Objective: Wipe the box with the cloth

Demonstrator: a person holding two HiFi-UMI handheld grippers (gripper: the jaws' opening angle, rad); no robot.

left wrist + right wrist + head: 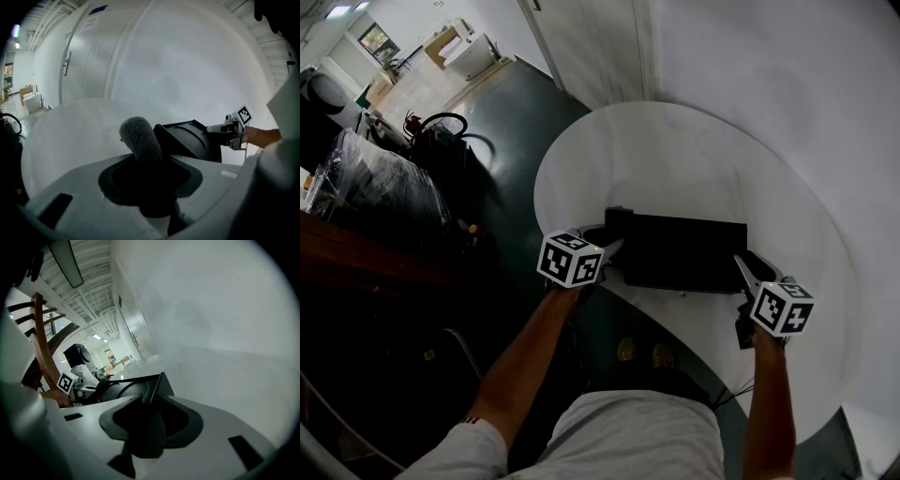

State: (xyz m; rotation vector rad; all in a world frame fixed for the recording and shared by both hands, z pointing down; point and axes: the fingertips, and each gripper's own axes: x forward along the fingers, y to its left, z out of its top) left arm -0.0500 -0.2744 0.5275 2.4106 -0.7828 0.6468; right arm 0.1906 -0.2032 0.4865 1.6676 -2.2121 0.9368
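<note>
A flat black box (pixel 684 251) lies on the round white table (pixel 675 159), close to its front edge. My left gripper (pixel 614 247) is at the box's left end, shut on a rolled grey fuzzy cloth (pixel 139 139) that sticks up out of the jaws beside the box (pixel 190 139). At the box's right end, my right gripper (pixel 739 266) is shut on the raised corner of the box (pixel 157 383). Each gripper shows in the other's view: the right gripper (pixel 234 127) past the box, and the left gripper (pixel 70 383) behind it.
The table's front edge curves just under both grippers, with dark floor (pixel 511 122) and the person's shoes (pixel 639 352) below. Plastic-wrapped goods (pixel 370 183) and cables lie on the floor at the left. A white wall (pixel 750 56) stands behind the table.
</note>
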